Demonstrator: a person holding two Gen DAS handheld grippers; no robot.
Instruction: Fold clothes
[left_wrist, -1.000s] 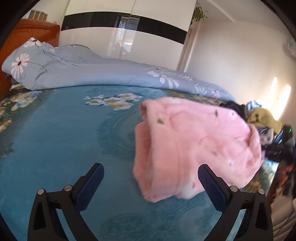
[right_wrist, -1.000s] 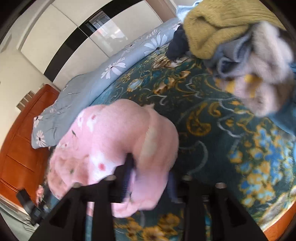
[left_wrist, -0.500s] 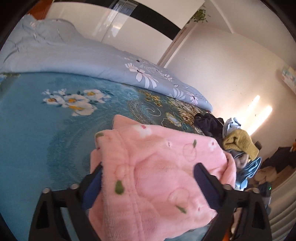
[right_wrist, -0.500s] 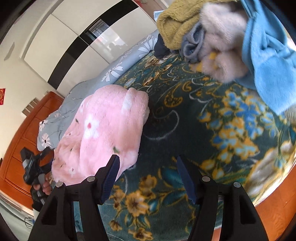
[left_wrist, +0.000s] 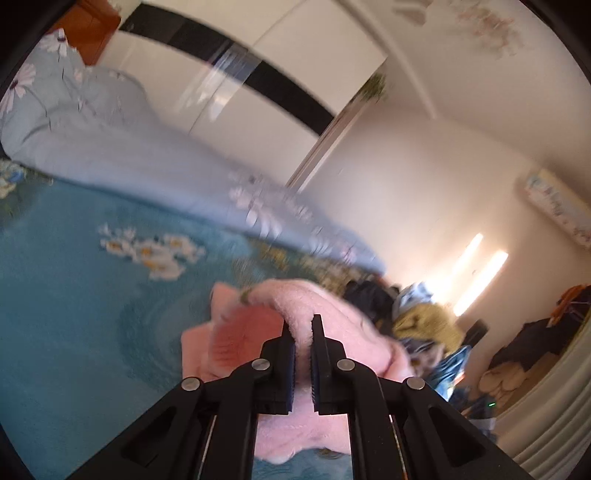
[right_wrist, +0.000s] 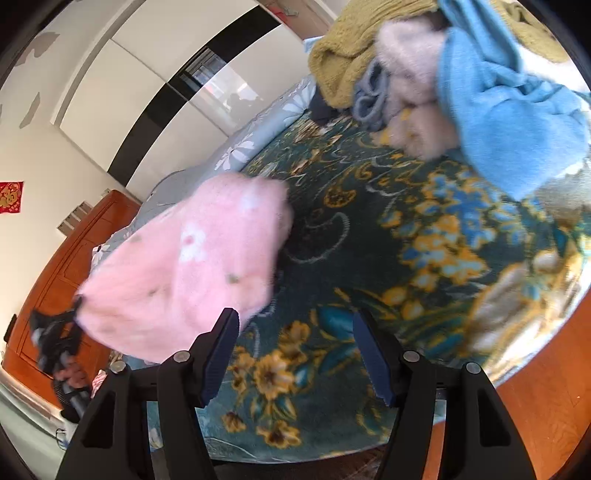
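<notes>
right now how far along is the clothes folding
Early. The pink fleece garment is bunched into a rough fold, not a tidy one. In hand: the left hand-held gripper is clamped on its edge, while the right hand-held gripper is open and holds nothing. Left: the heap of unfolded clothes on the bed.

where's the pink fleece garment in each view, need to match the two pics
Left wrist: the pink fleece garment sits low centre, a fold of it pinched in the shut left gripper.
Right wrist: it fills the left-centre, lifted over the bed, just left of the open right gripper.
Shared landmark: the mustard sweater on the clothes pile, right of the garment in the left view, top in the right view.
</notes>
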